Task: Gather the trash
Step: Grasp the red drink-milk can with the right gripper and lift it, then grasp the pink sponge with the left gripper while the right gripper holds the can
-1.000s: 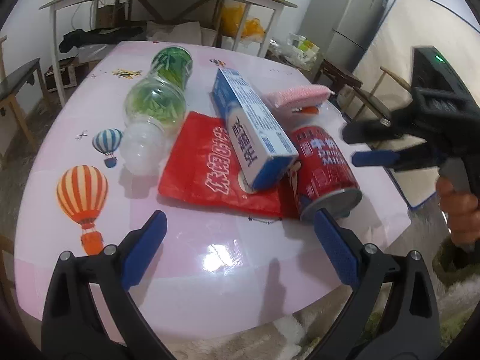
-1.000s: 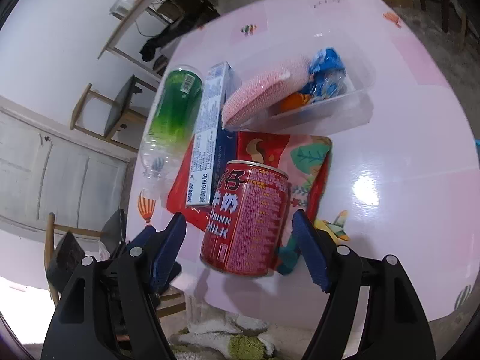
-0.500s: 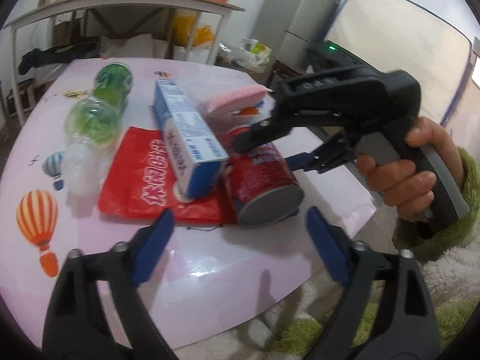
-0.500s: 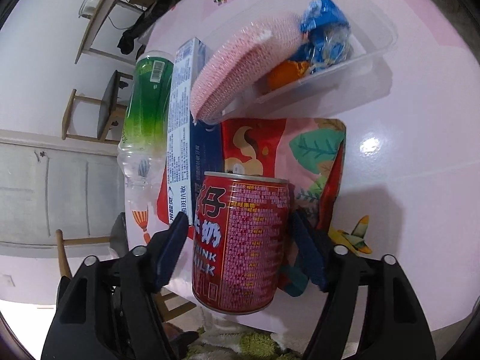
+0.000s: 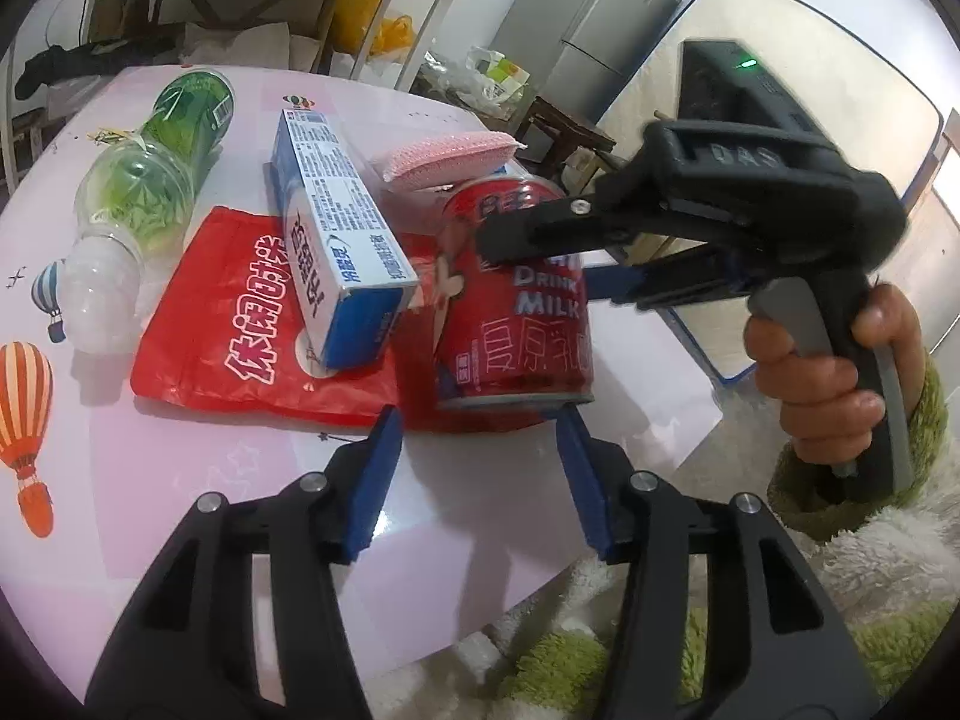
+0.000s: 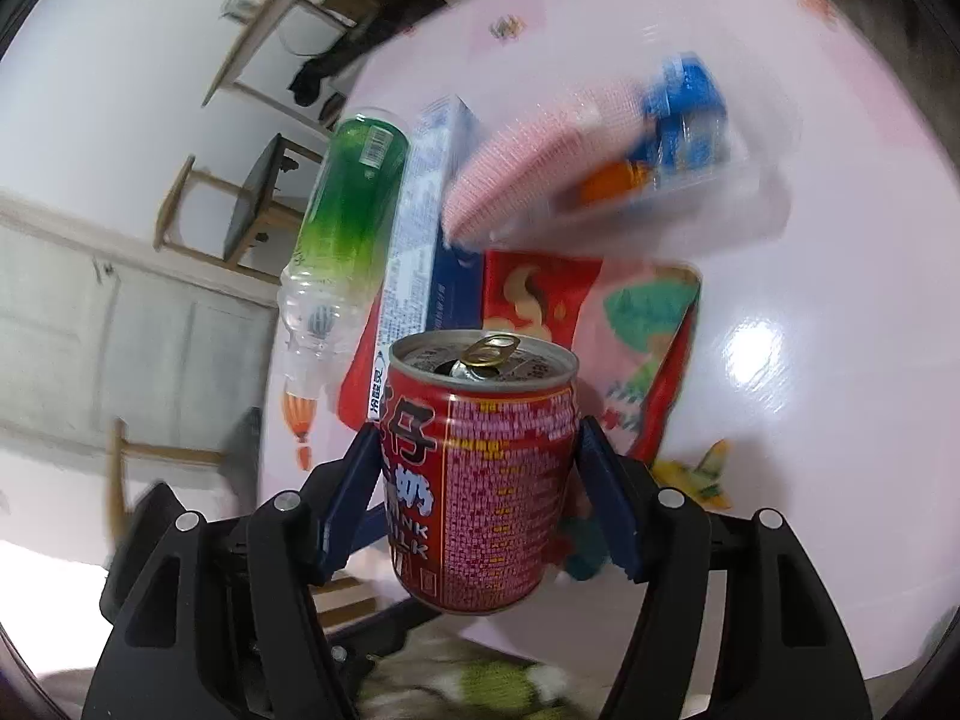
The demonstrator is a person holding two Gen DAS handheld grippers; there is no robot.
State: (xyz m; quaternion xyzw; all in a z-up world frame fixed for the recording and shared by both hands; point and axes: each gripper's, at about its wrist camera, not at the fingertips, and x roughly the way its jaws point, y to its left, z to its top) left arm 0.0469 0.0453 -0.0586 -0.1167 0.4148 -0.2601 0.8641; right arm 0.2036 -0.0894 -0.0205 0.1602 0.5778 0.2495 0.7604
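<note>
A red milk drink can is upright and lifted off the pink table, gripped at its sides by my right gripper, which enters from the right in the left wrist view. My left gripper is open and empty just in front of the can. On the table lie a red snack bag, a blue-white toothpaste box, a green plastic bottle and a pink sponge.
A clear tray holds the sponge and blue and orange wrappers at the far side of the table. A chair and shelving stand beyond the table. A fridge stands at the back right.
My right gripper closed on the can, which lay on its side, and raised it upright off the snack bag. My left gripper moved closer to the can.
</note>
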